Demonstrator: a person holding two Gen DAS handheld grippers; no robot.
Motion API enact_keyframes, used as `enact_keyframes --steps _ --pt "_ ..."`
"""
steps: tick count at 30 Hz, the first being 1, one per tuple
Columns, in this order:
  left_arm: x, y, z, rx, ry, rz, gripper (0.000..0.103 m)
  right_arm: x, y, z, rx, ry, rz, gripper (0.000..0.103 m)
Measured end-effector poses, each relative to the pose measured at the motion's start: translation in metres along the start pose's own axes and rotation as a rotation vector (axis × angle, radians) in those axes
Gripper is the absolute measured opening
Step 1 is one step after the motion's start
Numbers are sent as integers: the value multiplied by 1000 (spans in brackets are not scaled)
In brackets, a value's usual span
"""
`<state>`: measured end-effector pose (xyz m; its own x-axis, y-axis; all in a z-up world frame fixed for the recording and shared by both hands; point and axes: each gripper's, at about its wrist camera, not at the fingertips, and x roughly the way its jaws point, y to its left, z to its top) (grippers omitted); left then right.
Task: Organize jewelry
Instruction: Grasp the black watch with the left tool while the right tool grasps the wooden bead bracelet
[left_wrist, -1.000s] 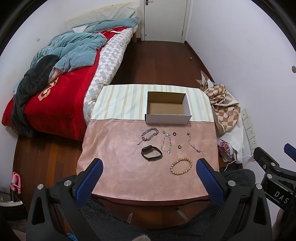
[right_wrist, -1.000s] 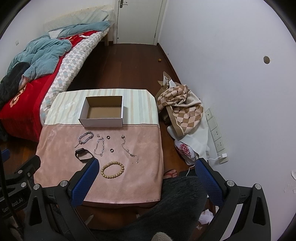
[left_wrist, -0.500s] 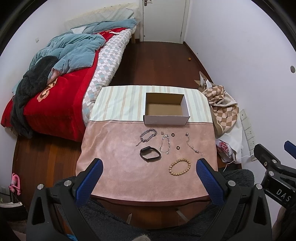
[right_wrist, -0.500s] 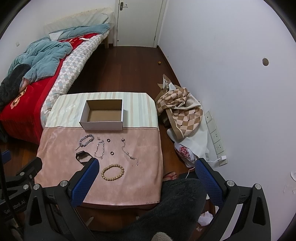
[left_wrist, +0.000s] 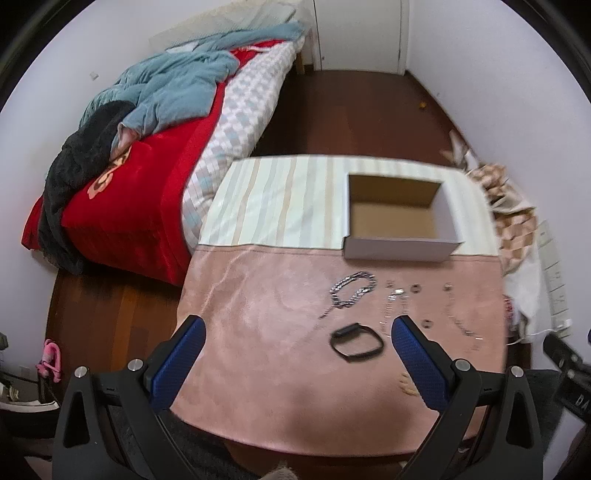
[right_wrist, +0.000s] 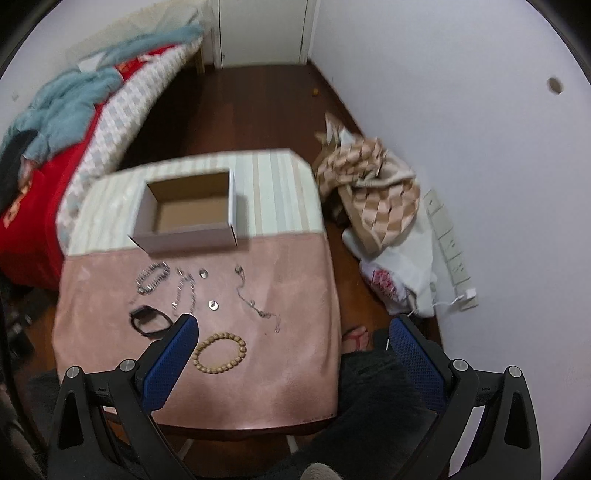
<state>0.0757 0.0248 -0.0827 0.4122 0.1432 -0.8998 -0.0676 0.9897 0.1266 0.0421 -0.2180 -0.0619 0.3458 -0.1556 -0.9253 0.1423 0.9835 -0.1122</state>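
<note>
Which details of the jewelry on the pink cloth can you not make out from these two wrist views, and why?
- Wooden bead bracelet: in the left wrist view the left gripper's fingers cover nearly all of it.
- Black band: in the right wrist view the right gripper's fingers hide its near edge.
- Two small rings: too small and blurred to tell their material.
- Thin chain: links and clasp too fine, motion-blurred.

matt cardboard box (right_wrist: 184, 236), wooden bead bracelet (right_wrist: 219, 352), shiny metal chain bracelet (left_wrist: 352, 291)

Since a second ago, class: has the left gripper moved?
Yes. The left gripper has advanced toward the table: the cardboard box looms larger and the black band sits nearer its fingers.
</note>
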Motion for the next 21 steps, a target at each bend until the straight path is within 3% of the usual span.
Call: enact_keyframes --steps 5,7,13,15,19,21 --pt "71 -8 -12 34 127 22 103 92 14 -21 9 121 28 101" --pt "92 -10 -16 38 172 27 103 123 21 -33 14 178 43 95" --pt "145 -13 -29 28 306 -4 101 169 33 -54 18 238 65 90" --pt "158 -11 -32 8 335 -21 97 177 36 -57 13 250 65 88" --pt "175 -9 -38 4 386 -50 71 184 40 -60 11 267 74 83" --pt "182 -9 -41 5 395 -69 65 185 44 -61 8 276 78 81"
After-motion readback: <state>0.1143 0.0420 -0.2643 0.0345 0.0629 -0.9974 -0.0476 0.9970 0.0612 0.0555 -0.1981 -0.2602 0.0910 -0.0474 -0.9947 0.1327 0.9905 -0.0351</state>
